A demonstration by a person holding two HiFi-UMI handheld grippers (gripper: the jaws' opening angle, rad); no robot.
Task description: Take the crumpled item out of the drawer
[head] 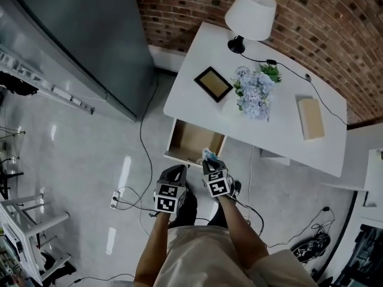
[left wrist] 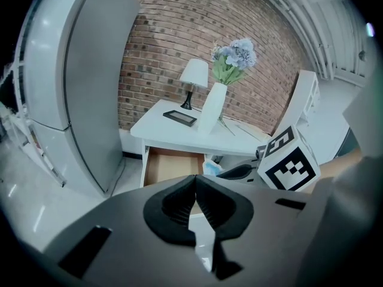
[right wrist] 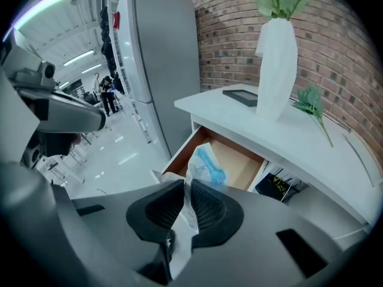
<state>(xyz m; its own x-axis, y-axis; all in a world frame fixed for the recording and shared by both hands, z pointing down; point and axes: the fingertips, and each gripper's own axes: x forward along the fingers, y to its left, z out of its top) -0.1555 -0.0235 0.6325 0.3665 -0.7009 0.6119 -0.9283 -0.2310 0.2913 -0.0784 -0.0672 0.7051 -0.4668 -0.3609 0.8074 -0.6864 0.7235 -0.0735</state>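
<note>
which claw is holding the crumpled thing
The right claw: its jaws pinch the crumpled white-and-blue wrapper. The left claw is shut with nothing between its jaws.

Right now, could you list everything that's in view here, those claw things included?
table: one, white, against the brick wall
brick wall: one, red-brown, behind the table
lamp: one, white shade, black base, table's far corner
picture frame: one, dark, flat on the table
vase of flowers: one, white vase, pale blue blooms, mid-table
flat box or book: one, tan, table's right part
drawer: one, wooden inside, pulled open under the table
tall cabinet: one, grey, left of the table
cables: several, black, on the floor
crumpled item: one, white and blue, at the drawer's front
left claw: dark grey, shut on nothing
right claw: dark grey, pinching the crumpled item
</note>
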